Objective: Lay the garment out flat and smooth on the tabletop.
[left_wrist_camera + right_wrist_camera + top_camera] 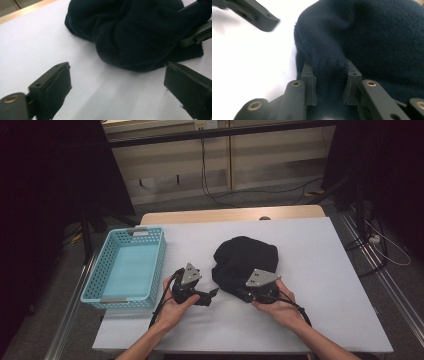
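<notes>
- The black knit hat (245,261) lies in a slumped heap on the white table (320,270), to the right of the blue basket (125,267) and well apart from it.
- My right gripper (329,87) is clenched on a thick fold of the hat at its near edge; in the right gripper view the wool bulges up between the two jaws and fills the gap.
- My left gripper (117,87) is released, jaws wide apart, resting on the table just left of the hat and aimed at its near left bulge without touching it.
- I judge the hat light and very soft: it has no stiffness, so it will sag and stretch from whatever point I lift and will not hold a shape.
- The knit looks coarse and grippy, not slippery, so a pinch should hold; nothing about it is fragile, though a jaw corner could snag a loop.
- The best hold looks like a doubled fold or the ribbed edge near the right gripper, where the cloth is thickest; a single layer would likely pull thin and slide out.
- For my left gripper, the rounded bulge in front of it offers a plump ridge to close on.
- With two holds set apart along the edge, I expect the hat to hang between them rather than drag.
</notes>
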The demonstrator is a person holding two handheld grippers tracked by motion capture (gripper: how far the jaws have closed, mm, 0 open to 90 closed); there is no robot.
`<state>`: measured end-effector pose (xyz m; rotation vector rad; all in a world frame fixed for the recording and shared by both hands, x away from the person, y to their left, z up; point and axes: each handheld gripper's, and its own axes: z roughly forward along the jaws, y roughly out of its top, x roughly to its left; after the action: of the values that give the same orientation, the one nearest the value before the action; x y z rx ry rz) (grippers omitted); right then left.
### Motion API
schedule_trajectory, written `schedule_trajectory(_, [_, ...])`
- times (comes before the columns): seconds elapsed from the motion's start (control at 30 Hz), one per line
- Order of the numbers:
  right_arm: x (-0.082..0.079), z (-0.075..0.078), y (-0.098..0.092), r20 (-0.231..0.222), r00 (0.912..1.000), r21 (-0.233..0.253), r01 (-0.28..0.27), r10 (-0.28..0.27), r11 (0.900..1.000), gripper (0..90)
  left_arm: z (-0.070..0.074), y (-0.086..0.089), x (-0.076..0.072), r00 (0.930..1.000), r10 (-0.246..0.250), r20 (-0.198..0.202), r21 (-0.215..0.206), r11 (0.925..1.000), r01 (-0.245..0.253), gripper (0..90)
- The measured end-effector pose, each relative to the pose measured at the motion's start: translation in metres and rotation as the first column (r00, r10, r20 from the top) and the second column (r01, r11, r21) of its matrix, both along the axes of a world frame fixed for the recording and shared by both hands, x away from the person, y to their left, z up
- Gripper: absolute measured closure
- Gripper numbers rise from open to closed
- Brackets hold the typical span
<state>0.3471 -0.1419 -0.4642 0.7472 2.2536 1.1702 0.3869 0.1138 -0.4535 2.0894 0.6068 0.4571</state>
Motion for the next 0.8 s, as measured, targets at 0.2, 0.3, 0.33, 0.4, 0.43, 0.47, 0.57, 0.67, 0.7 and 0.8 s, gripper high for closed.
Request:
schedule_trajectory(0.2, [-0.006, 0.029, -0.007, 0.027, 0.9985, 0.069, -0.050, 0.048, 0.996, 73.1, 0.001, -0.002, 0.000, 0.9996, -0.013, 0.023, -0.020, 0.9997, 0.013, 12.0])
schedule_trajectory(0.3, [-0.008, 0.040, -0.009, 0.052, 0.9970, 0.093, -0.061, 0.057, 0.994, 73.6, 0.000, -0.004, 0.000, 0.9990, -0.029, 0.035, -0.020, 0.9994, 0.029, 9.8])
schedule_trajectory(0.33, [-0.008, 0.044, -0.009, 0.062, 0.9961, 0.102, -0.070, 0.063, 0.992, 73.8, -0.001, -0.006, 0.001, 0.9990, -0.031, 0.032, -0.026, 0.9992, 0.032, 7.5])
schedule_trajectory(0.4, [-0.009, 0.054, -0.008, 0.087, 0.9935, 0.118, -0.084, 0.074, 0.990, 74.1, -0.005, -0.011, 0.003, 0.9990, -0.029, 0.034, -0.015, 0.9995, 0.029, 7.4])
schedule_trajectory(0.43, [-0.010, 0.058, -0.007, 0.096, 0.9926, 0.123, -0.086, 0.074, 0.989, 74.2, -0.006, -0.014, 0.004, 0.9991, -0.026, 0.035, -0.008, 0.9996, 0.027, 7.7])
schedule_trajectory(0.47, [-0.010, 0.063, -0.006, 0.105, 0.9918, 0.134, -0.087, 0.073, 0.987, 74.4, -0.007, -0.015, 0.004, 0.9991, -0.025, 0.035, -0.007, 0.9997, 0.026, 8.6])
schedule_trajectory(0.57, [-0.011, 0.076, -0.007, 0.126, 0.9892, 0.177, -0.096, 0.074, 0.979, 74.9, -0.002, -0.013, 0.003, 0.9987, -0.028, 0.042, -0.039, 0.9988, 0.029, 8.8])
schedule_trajectory(0.67, [-0.015, 0.087, -0.005, 0.148, 0.9853, 0.199, -0.114, 0.085, 0.973, 75.3, 0.007, -0.014, 0.007, 0.9987, -0.020, 0.047, -0.078, 0.9967, 0.023, 11.3])
schedule_trajectory(0.7, [-0.015, 0.091, -0.005, 0.155, 0.9839, 0.207, -0.120, 0.088, 0.971, 75.4, 0.010, -0.015, 0.008, 0.9989, -0.021, 0.043, -0.089, 0.9957, 0.025, 10.9])
schedule_trajectory(0.8, [-0.016, 0.103, -0.005, 0.186, 0.9791, 0.217, -0.123, 0.083, 0.968, 75.5, 0.021, -0.017, 0.009, 0.9978, -0.067, -0.002, -0.129, 0.9894, 0.066, 31.2])
